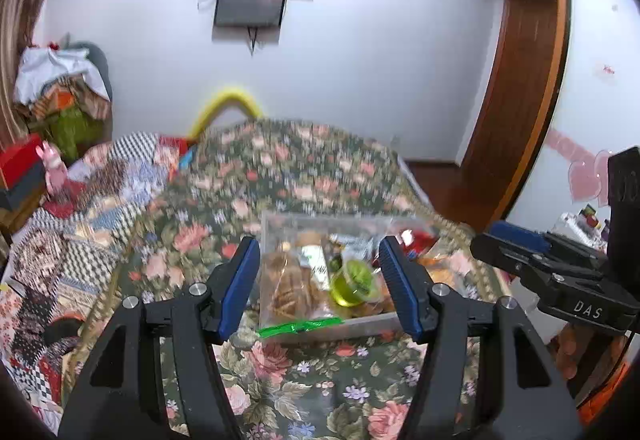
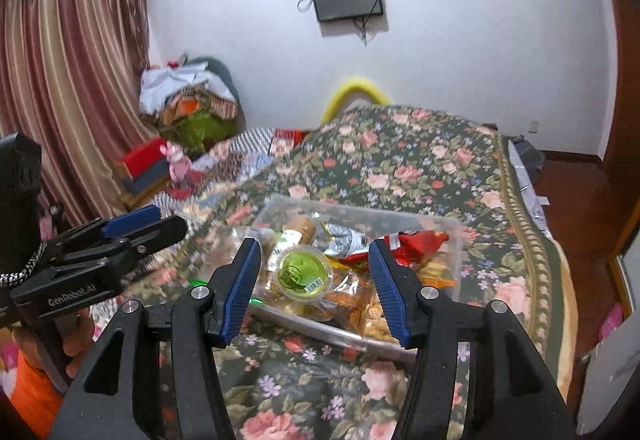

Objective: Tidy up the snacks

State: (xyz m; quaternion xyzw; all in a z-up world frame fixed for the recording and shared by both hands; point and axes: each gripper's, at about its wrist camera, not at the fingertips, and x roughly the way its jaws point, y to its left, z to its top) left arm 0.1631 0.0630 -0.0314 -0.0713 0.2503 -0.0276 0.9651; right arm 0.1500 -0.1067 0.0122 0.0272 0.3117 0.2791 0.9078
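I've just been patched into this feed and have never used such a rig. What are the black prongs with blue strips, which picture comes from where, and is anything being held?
The prongs are two hand-held grippers, each carried by a person, with a fisheye camera looking along its fingers. One picture looks out from the left gripper; the right gripper shows at its right edge. The other picture looks out from the right gripper, with the left one at its left edge. The blue strips are the finger pads.

Both grippers hang open above a bed with a floral bedspread and hold nothing. On it sits a clear plastic bin of snacks: a green jelly cup, a red packet, and bagged biscuits.
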